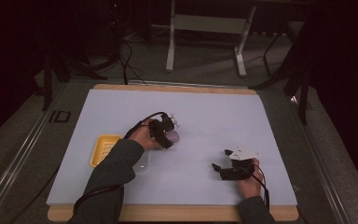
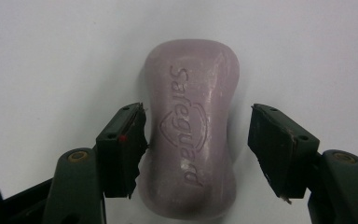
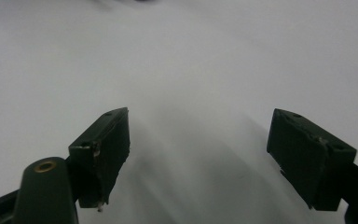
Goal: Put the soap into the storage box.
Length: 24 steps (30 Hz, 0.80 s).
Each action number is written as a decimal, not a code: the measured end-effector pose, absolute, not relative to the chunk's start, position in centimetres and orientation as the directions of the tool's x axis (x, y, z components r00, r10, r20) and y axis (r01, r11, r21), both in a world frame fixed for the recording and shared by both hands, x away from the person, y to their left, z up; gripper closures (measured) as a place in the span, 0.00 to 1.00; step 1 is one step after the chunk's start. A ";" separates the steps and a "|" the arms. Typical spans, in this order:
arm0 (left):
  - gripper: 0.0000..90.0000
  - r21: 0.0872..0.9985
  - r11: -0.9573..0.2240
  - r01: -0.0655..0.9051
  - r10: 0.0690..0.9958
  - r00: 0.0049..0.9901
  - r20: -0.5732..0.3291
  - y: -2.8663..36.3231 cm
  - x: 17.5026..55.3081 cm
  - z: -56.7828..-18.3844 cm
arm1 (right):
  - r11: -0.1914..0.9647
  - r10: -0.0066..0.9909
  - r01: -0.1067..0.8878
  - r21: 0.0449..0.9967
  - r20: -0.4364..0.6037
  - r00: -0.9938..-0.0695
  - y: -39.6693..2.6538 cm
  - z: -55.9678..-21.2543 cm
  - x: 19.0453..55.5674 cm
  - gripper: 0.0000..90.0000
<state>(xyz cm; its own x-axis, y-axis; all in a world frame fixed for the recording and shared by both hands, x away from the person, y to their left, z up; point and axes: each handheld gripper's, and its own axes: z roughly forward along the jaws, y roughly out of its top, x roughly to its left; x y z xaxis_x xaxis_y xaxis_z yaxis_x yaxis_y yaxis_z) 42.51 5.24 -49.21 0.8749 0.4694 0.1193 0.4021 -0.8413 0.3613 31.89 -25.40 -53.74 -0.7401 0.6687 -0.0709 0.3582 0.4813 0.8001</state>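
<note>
A pale purple soap bar [image 2: 191,135] embossed "Safeguard" lies flat on the white mat [image 1: 205,112]. My left gripper [image 2: 196,116] is open with one jaw on each side of the bar; the left jaw is at the bar's edge and the right jaw stands a gap away. From above, the left gripper [image 1: 167,135] sits low over the soap bar [image 1: 175,136] near the mat's middle. My right gripper [image 1: 220,159] rests open at the front right, jaws pointing left. Between the right gripper's [image 3: 200,116] jaws is bare mat.
A yellow ribbed soap dish [image 1: 104,149] sits at the mat's left side, left of my left forearm. A faint clear object [image 1: 142,166] lies beside that forearm. The wooden table edge [image 1: 168,213] runs along the front. Table legs and cables stand on the floor beyond.
</note>
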 end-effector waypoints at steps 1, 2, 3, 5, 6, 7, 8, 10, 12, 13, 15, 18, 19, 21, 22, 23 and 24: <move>0.41 0.353 -0.843 0.405 0.469 0.875 0.117 5.2 42.6 -49.3 | 0.481 0.669 0.358 0.800 -0.071 -0.740 -25.4 -53.7 31.9 0.23; 0.41 0.345 -0.845 0.409 0.470 0.875 0.113 5.1 42.6 -49.4 | 0.480 0.669 0.359 0.800 -0.070 -0.740 -25.4 -53.7 31.9 0.23; 0.41 0.334 -0.849 0.409 0.467 0.877 0.115 5.1 42.7 -49.4 | 0.480 0.669 0.359 0.800 -0.069 -0.740 -25.4 -53.7 31.9 0.23; 0.41 0.325 -0.850 0.413 0.468 0.877 0.109 5.1 42.9 -49.6 | 0.480 0.669 0.359 0.800 -0.069 -0.740 -25.4 -53.7 31.9 0.23; 0.41 0.323 -0.849 0.418 0.471 0.876 0.106 5.1 43.0 -49.6 | 0.481 0.669 0.359 0.800 -0.070 -0.740 -25.4 -53.7 31.9 0.23; 0.42 0.323 -0.849 0.418 0.472 0.875 0.105 5.1 43.0 -49.6 | 0.480 0.669 0.359 0.800 -0.070 -0.740 -25.4 -53.7 31.9 0.23; 0.42 0.320 -0.850 0.419 0.471 0.876 0.106 5.1 43.1 -49.7 | 0.480 0.669 0.359 0.800 -0.070 -0.740 -25.4 -53.7 31.9 0.23; 0.42 0.317 -0.849 0.422 0.473 0.876 0.099 5.2 43.3 -49.8 | 0.480 0.669 0.359 0.801 -0.069 -0.740 -25.4 -53.7 31.9 0.23; 0.43 0.316 -0.850 0.422 0.470 0.878 0.094 5.3 43.4 -49.9 | 0.480 0.668 0.358 0.801 -0.069 -0.741 -25.4 -53.7 31.9 0.23; 0.44 0.313 -0.852 0.420 0.468 0.879 0.093 5.3 43.4 -49.9 | 0.479 0.669 0.359 0.801 -0.068 -0.740 -25.4 -53.7 31.9 0.23; 0.44 0.310 -0.853 0.420 0.466 0.880 0.090 5.2 43.5 -50.0 | 0.481 0.668 0.358 0.800 -0.070 -0.741 -25.4 -53.7 31.9 0.23; 0.46 0.305 -0.857 0.416 0.462 0.882 0.096 5.1 43.5 -50.0 | 0.481 0.668 0.358 0.800 -0.071 -0.741 -25.4 -53.7 31.9 0.23; 0.46 0.303 -0.858 0.415 0.461 0.882 0.097 5.0 43.5 -50.0 | 0.481 0.668 0.358 0.800 -0.071 -0.740 -25.4 -53.8 31.9 0.23; 0.48 0.296 -0.860 0.415 0.460 0.883 0.099 4.9 43.6 -49.9 | 0.482 0.668 0.360 0.799 -0.070 -0.740 -25.4 -53.8 31.9 0.23; 0.50 0.290 -0.863 0.414 0.458 0.883 0.102 4.8 43.7 -49.9 | 0.482 0.668 0.359 0.799 -0.070 -0.741 -25.4 -53.8 31.9 0.23; 0.51 0.289 -0.863 0.414 0.458 0.883 0.103 4.8 43.7 -49.9 | 0.483 0.668 0.358 0.799 -0.071 -0.741 -25.4 -53.8 31.9 0.23; 0.51 0.284 -0.865 0.413 0.456 0.884 0.103 4.8 43.8 -49.9 | 0.483 0.668 0.358 0.799 -0.072 -0.741 -25.4 -53.8 31.9 0.23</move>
